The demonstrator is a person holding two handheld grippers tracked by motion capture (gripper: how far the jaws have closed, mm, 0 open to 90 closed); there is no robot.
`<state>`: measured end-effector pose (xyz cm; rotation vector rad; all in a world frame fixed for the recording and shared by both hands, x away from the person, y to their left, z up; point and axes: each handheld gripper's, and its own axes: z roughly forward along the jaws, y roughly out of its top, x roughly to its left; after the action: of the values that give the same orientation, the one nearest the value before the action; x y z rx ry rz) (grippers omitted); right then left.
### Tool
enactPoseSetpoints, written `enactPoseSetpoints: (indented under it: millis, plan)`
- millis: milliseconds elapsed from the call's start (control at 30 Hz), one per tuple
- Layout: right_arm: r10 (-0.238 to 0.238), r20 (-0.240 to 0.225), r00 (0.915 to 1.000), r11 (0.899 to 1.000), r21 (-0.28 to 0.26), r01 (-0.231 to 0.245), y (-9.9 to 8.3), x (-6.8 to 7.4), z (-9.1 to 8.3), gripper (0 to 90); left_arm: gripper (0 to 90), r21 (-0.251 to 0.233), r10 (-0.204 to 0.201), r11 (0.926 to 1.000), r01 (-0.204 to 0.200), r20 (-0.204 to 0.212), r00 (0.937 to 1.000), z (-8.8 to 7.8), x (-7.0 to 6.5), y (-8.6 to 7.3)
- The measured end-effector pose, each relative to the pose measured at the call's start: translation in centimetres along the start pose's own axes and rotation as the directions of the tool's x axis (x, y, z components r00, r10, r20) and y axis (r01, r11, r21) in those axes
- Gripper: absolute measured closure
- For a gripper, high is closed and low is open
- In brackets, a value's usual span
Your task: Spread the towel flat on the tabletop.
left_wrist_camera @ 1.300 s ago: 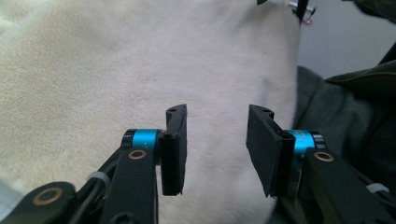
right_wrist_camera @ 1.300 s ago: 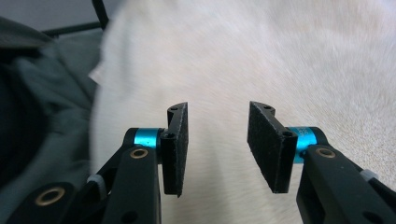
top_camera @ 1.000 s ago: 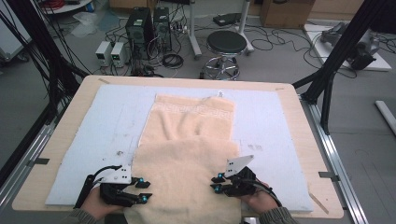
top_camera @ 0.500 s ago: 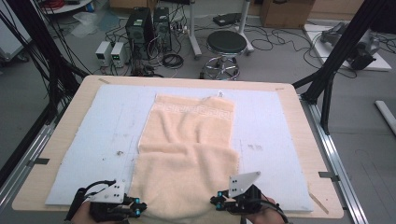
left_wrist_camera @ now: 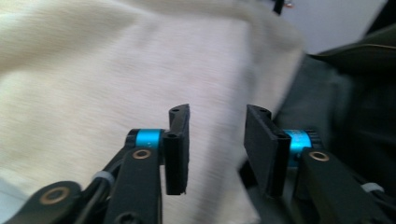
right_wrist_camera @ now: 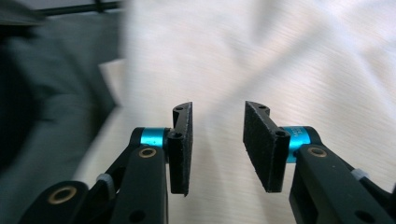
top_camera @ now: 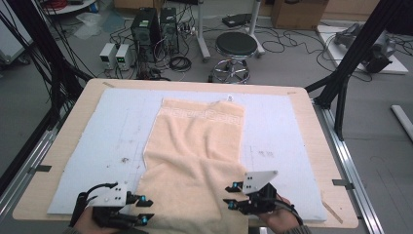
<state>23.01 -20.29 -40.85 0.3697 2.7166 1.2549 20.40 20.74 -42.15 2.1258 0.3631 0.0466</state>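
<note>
A cream towel (top_camera: 199,146) lies lengthwise on the pale blue mat (top_camera: 97,146), its patterned hem at the far end and its near end rumpled at the table's front edge. My left gripper (top_camera: 147,209) sits at the towel's near left corner. Its jaws have just been opening; in the left gripper view the left gripper (left_wrist_camera: 217,112) stands open over the towel (left_wrist_camera: 116,70), pads clear of the cloth. My right gripper (top_camera: 231,194) is at the near right side. Its jaws have also just been opening; the right gripper (right_wrist_camera: 217,109) is open above the towel (right_wrist_camera: 280,56), gripping nothing.
The mat covers most of the wooden table (top_camera: 321,146). Black frame struts (top_camera: 350,73) stand at the table's far corners. A stool (top_camera: 236,46), computer towers (top_camera: 146,24) and cables are on the floor beyond. The person's dark clothing (left_wrist_camera: 336,93) shows past the towel's near edge.
Both grippers drew back toward the near edge, dragging the towel's near end with them and stretching it longer. The right gripper has since lifted slightly, and both pairs of jaws stand apart.
</note>
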Motion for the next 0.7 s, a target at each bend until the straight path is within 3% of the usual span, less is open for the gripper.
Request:
enactPoseSetpoints:
  millis: [67,133,200,233,300,367,533,700]
  plan:
    - [0.016,0.014,0.9998,1.000,0.010,-0.016,-0.6,-1.2,0.7,59.4,56.2,0.019,-0.008,0.9998,0.008,-0.019,0.9998,0.8,1.1,0.2]
    - [0.022,-0.010,0.9997,0.999,0.027,-0.022,-1.1,-1.8,1.6,59.0,54.5,0.048,-0.010,0.9988,0.011,-0.019,0.9998,1.5,1.9,0.1]
    - [0.028,-0.027,0.9992,0.997,0.078,-0.026,-1.6,-1.8,2.6,60.4,55.0,0.089,-0.021,0.9958,0.022,-0.010,0.9997,2.2,2.3,-0.2]
    - [0.024,-0.021,0.9995,0.997,0.069,-0.023,-1.7,-1.7,2.8,65.7,57.9,0.111,-0.016,0.9936,0.016,-0.008,0.9998,2.5,2.3,-0.4]
    - [0.023,-0.044,0.9988,0.997,0.071,-0.020,-1.7,-1.7,2.8,80.0,70.4,0.086,-0.004,0.9962,0.006,-0.029,0.9996,2.4,2.2,-0.7]
    - [0.014,-0.052,0.9985,0.997,0.080,-0.010,-1.6,-1.3,2.7,84.1,81.4,0.088,-0.014,0.9960,0.015,-0.007,0.9999,2.3,2.2,-0.8]
    - [0.003,-0.086,0.9963,0.997,0.081,0.004,-1.5,-0.3,2.2,85.3,86.6,0.101,0.012,0.9948,-0.017,0.046,0.9989,1.4,1.1,-1.0]
    - [0.002,-0.112,0.9937,0.998,0.063,0.005,-1.5,1.5,1.0,83.3,86.6,0.078,-0.005,0.9969,-0.001,0.082,0.9966,-0.4,-0.8,-2.0]
